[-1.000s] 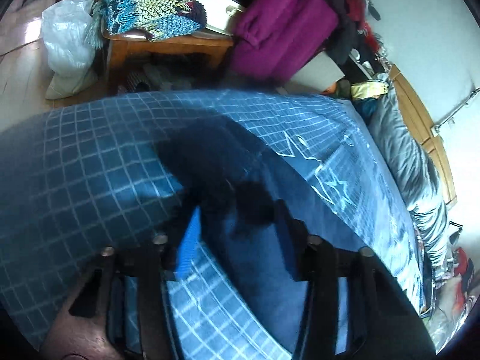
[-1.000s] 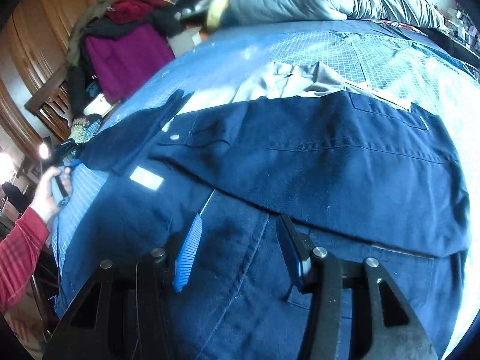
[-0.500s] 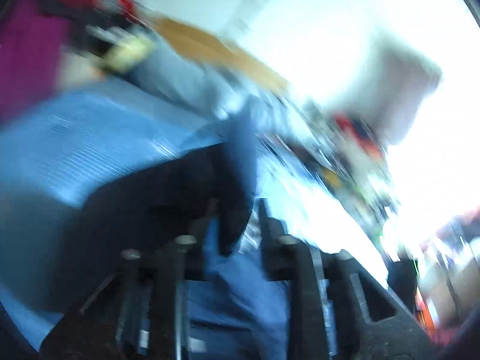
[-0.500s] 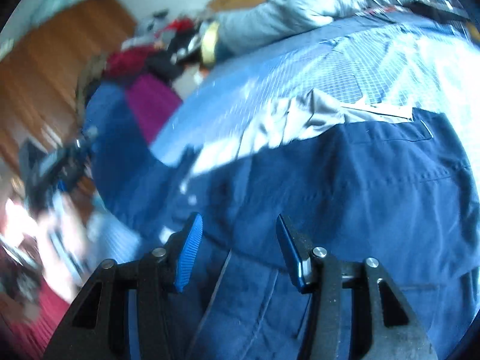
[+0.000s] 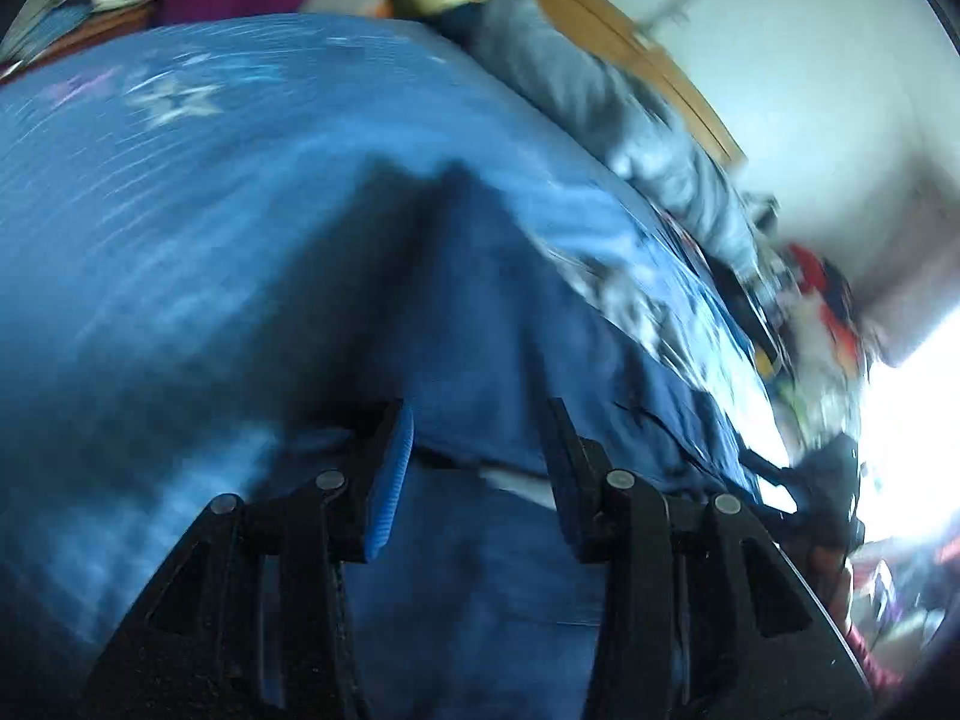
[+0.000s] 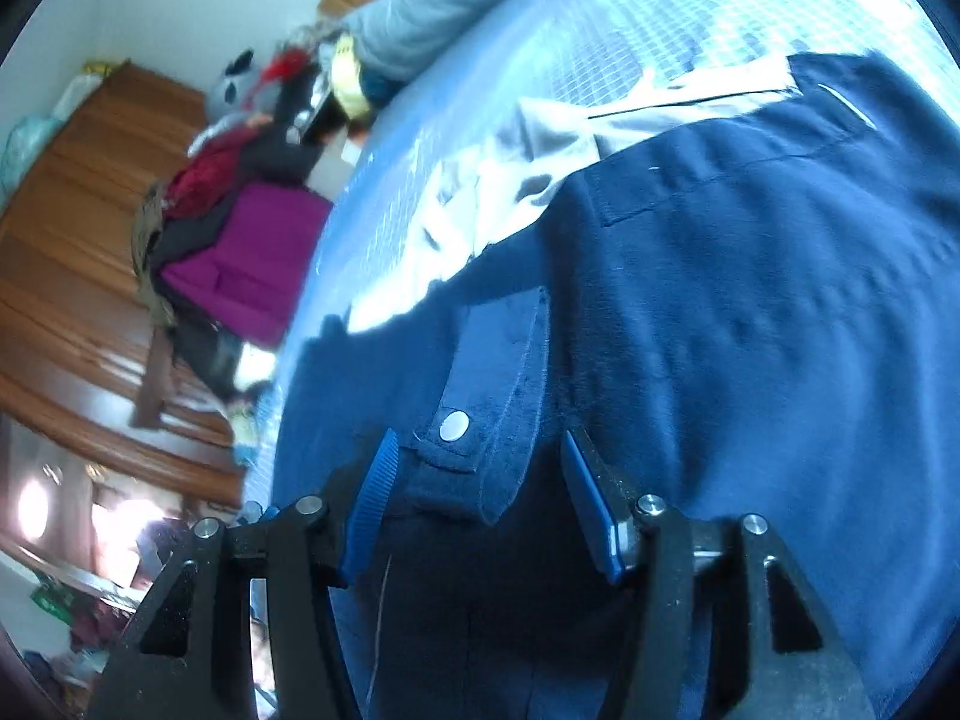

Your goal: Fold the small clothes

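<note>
A cluttered bedroom: a bed [image 5: 198, 192] under a blue grid-patterned cover carries the work, with a grey duvet [image 6: 432, 6] bunched beyond both grippers and a wooden wardrobe [image 6: 90, 252] off to the left of the right one; dark navy trousers [image 6: 750, 300] lie spread on the cover, directly ahead of and beneath both grippers. The right gripper [image 6: 477, 498] is nearer the waistband: its jaws are opening, unclenched, with the snap-button tab [image 6: 454, 425] just ahead between the fingertips, untouched as far as I can tell; the waistband runs away from it, slightly rightward. The left gripper [image 5: 480, 456], released and holding nothing, hovers over a folded navy edge running across its jaws. Only the right view shows the button and pale pocket lining [image 6: 540, 138]; the left view, blurred, alone shows a bright window to its right.
</note>
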Motion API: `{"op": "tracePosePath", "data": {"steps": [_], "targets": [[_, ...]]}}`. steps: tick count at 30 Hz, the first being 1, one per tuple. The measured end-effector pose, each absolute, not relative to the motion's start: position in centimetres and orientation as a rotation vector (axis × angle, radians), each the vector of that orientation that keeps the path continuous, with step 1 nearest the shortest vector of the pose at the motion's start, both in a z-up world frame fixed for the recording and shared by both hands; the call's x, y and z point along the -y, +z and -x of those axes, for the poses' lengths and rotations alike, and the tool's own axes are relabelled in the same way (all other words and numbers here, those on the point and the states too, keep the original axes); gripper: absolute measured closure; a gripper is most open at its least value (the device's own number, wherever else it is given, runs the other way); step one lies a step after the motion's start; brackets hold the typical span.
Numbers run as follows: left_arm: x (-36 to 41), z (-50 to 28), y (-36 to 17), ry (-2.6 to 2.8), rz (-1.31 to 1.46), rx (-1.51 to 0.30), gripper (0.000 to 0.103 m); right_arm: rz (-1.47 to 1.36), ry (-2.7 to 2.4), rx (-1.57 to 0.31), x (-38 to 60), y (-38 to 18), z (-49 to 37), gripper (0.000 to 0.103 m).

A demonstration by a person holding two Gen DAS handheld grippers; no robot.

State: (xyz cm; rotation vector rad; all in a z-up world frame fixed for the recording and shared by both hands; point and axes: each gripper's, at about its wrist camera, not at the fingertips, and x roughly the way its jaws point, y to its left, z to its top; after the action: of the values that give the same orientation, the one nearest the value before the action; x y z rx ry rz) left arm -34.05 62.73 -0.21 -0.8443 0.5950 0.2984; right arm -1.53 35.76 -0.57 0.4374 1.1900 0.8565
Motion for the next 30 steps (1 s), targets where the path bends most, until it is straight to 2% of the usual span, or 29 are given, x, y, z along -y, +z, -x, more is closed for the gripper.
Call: {"op": "tracePosePath", "data": {"steps": [4, 5, 6, 10, 12, 13, 15, 22, 30], "targets": [[-63.8, 36.1, -1.8, 0.413, 0.920, -0.569, 0.059, -0.327, 0.837, -1.183, -37.7, -0.1, 1.3, 0.040], [-64.2, 36.8, -2.1, 0.414, 0.965, -0.535, 0.060, -0.316, 0.852, -1.178, -38.1, 0.2, 1.4, 0.054], [-64.4, 37.6, -2.1, 0.432, 0.995, -0.499, 0.060, -0.311, 0.869, -1.184, -38.5, 0.2, 1.7, 0.060], [-64.4, 37.8, -2.2, 0.428, 1.009, -0.475, 0.059, -0.259, 0.883, -1.189, -39.6, -0.1, 2.7, 0.058], [-64.1, 37.2, -2.1, 0.416, 0.979, -0.493, 0.054, -0.271, 0.864, -1.222, -39.6, -1.2, 2.5, 0.061], [-63.9, 37.0, -2.1, 0.418, 0.969, -0.506, 0.053, -0.282, 0.858, -1.223, -39.6, -1.5, 2.4, 0.065], [-64.4, 37.1, -2.3, 0.427, 0.971, -0.508, 0.054, -0.284, 0.844, -1.200, -39.2, -1.0, 2.5, 0.098], [-65.4, 36.5, -2.7, 0.441, 0.967, -0.508, 0.054, -0.343, 0.838, -0.948, -33.0, 6.6, 2.5, 0.099], [-65.2, 33.9, -2.0, 0.523, 0.859, -0.621, 0.051, -0.339, 0.754, -0.978, -27.7, 6.6, 1.7, 0.099]]}}
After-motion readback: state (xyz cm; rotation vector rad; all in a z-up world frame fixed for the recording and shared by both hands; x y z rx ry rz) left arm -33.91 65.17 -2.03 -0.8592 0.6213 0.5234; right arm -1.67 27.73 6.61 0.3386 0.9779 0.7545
